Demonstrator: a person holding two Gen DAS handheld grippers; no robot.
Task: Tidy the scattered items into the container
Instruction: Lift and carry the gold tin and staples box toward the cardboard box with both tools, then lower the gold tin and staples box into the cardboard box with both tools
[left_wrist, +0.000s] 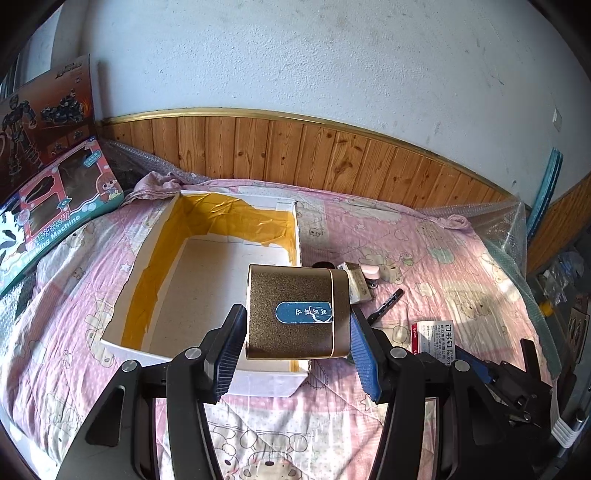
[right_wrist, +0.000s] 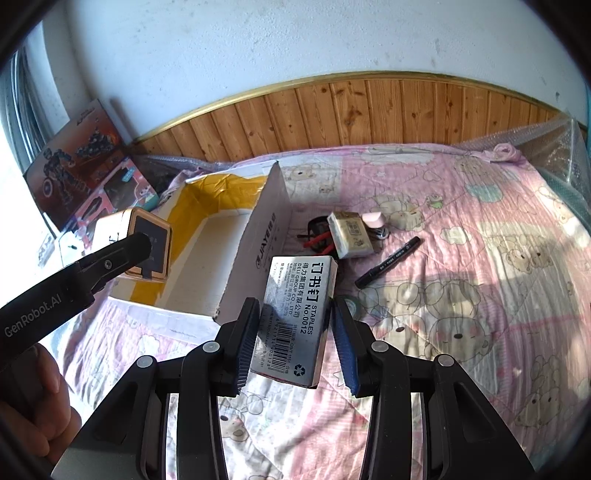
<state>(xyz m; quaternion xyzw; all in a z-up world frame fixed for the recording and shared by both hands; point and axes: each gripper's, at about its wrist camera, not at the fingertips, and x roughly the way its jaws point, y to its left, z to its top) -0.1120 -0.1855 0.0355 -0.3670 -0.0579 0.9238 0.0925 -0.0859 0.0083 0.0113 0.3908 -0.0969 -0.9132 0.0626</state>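
Left claw (left_wrist: 295, 332): clenched on a bronze-gold rounded-square tin with a blue oval label (left_wrist: 297, 316). The tin hangs above the near right corner of the open white cardboard box with yellow tape lining (left_wrist: 221, 266), which rests on the pink cartoon-print quilt (left_wrist: 443, 258) of the bed. The box interior shows nothing but its white floor.

Right claw (right_wrist: 295, 332): grasping a silver rectangular staples box printed "STAPLES No.0012" (right_wrist: 297, 317), both blue ribbed pads touching its long sides. It is lifted clear of the quilt, just right of the cardboard box's raised side flap (right_wrist: 258, 251).

On the quilt beyond, right of the cardboard box: a small cream carton (right_wrist: 349, 234) with a pink rounded item (right_wrist: 373, 220) touching its far side, a dark object with red parts (right_wrist: 317, 236) to its left, too cluttered to identify. A black marker pen (right_wrist: 388, 262) lies apart, to the right.

Two toy boxes (left_wrist: 55, 166) lean at far left, against the wall.

In the right wrist view, a hand (right_wrist: 33, 398) grips the left tool.
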